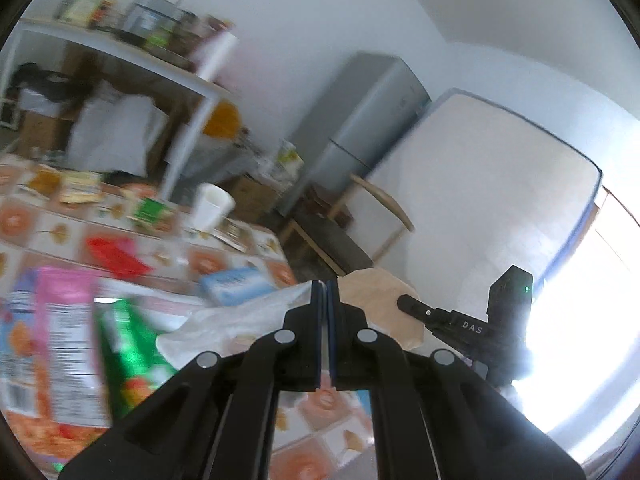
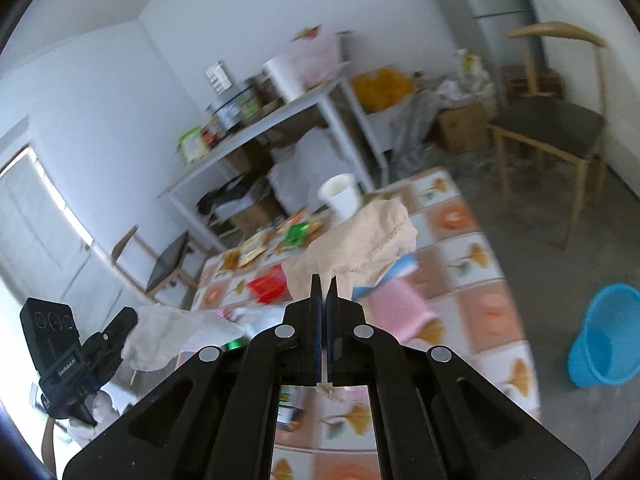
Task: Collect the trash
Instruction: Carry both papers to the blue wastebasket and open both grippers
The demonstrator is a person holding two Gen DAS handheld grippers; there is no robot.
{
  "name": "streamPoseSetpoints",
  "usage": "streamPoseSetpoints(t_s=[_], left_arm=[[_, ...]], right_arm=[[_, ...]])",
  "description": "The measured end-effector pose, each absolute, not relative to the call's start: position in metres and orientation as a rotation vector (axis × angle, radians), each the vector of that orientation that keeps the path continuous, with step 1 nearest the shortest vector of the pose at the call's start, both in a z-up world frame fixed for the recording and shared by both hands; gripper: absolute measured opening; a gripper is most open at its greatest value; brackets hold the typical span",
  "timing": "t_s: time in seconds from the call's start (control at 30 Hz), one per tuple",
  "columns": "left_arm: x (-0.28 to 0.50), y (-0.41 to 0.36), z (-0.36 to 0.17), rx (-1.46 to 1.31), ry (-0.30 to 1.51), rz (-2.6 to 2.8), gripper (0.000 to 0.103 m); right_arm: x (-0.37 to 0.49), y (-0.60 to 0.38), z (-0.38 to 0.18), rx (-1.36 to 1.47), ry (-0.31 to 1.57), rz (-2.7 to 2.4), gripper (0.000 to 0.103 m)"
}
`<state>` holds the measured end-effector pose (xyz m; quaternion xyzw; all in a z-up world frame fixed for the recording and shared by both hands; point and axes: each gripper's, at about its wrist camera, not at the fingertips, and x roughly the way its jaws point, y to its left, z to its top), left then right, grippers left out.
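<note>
Holding soft, light paper in both: your left gripper (image 1: pixel 324 286) is clamped on a white tissue (image 1: pixel 240 324), right gripper (image 2: pixel 325 280) on a tan napkin (image 2: pixel 360 236), above the table (image 2: pixel 472 248). Pinch edges tight; they tear.

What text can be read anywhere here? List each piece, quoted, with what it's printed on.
"DAS": on the right gripper, seen from the left wrist; the letters run on out of view.
"GenRobot.AI", roughly: on the left gripper, small, uncertain.
Pink snack packet: print too blurred.
Blue packet and other wrappers: unreadable.
</note>
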<state>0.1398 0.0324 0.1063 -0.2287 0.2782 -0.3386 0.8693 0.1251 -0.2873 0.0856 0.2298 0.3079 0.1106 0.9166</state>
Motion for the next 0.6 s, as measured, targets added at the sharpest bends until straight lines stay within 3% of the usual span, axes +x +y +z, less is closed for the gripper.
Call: streamPoseSetpoints(t_s=[0.33, 0.6], left_arm=[[0.185, -0.175, 0.100, -0.336, 0.822, -1.048, 0.002], [0.212, -0.346, 0.041, -0.168, 1.099, -1.166, 0.002]], right_arm=[[0.062, -0.428, 0.059, 0.636, 0.570, -0.105, 0.000], [0.051, -0.525, -0.012, 0.847, 0.624, -0.290, 0.000]])
